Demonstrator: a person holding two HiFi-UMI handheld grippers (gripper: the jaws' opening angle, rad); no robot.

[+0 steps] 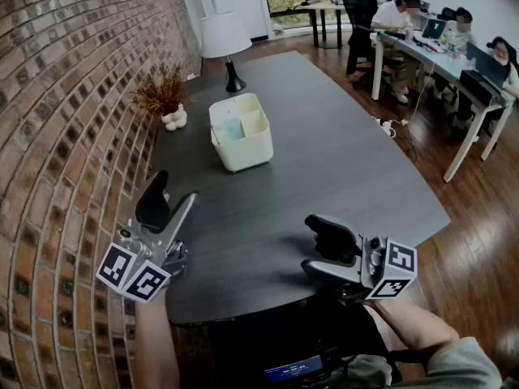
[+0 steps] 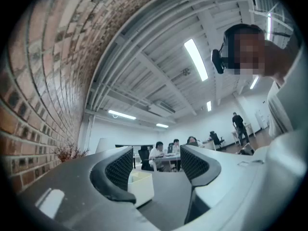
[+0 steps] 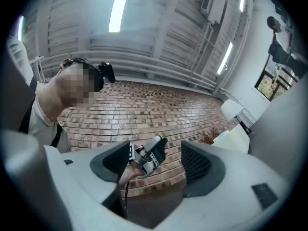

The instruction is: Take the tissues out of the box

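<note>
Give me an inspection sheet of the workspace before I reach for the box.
Surface: dark table, no spills seen.
Job's things: cream box mid-table, open top, divided into compartments; pale blue pack inside, probably the tissues.
Clutter: lamp and dried plant toward the far end, apart from the box.
Grippers: left gripper and right gripper both have jaws apart with nothing between them; they are at the near edge.
Cables: white cord on the floor right of the table.
Surroundings: brick wall on the left; people at desks far right.
</note>
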